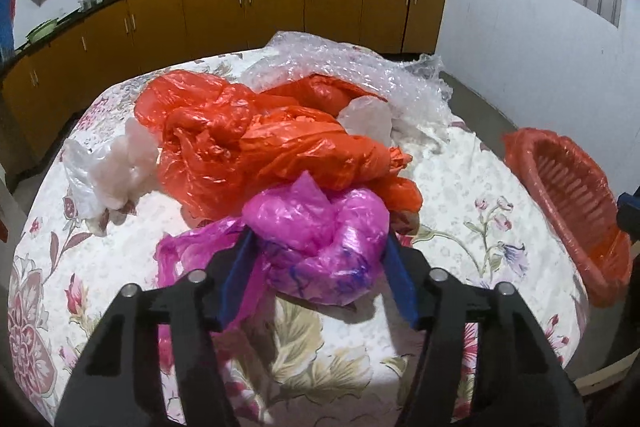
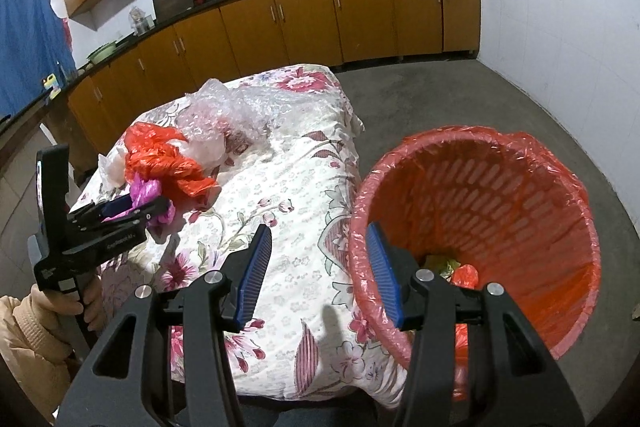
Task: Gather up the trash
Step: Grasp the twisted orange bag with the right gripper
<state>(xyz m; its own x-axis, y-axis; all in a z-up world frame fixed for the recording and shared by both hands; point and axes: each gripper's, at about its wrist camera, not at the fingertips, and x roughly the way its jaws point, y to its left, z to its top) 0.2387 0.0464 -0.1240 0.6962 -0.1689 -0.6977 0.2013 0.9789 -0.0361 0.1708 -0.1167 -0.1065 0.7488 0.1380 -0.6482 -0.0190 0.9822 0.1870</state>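
A crumpled pink plastic bag [image 1: 320, 239] lies on the floral tablecloth [image 1: 448, 187], and my left gripper [image 1: 320, 247] stands open around it, one blue finger on each side. Behind it lie an orange plastic bag [image 1: 248, 139], white bags [image 1: 116, 167] and clear bubble wrap [image 1: 360, 67]. My right gripper [image 2: 320, 251] is open and empty, its right finger at the rim of a tilted red basket bin [image 2: 500, 195] lined with an orange bag, a little trash at the bottom. The left gripper [image 2: 120, 205] also shows in the right wrist view at the pink bag [image 2: 146, 189].
The red bin [image 1: 568, 203] sits at the table's right edge. Brown kitchen cabinets [image 2: 320, 19] with a dark counter and woks line the back wall. Grey concrete floor [image 2: 460, 95] lies beyond the table. A person's hand [image 2: 80, 303] holds the left gripper.
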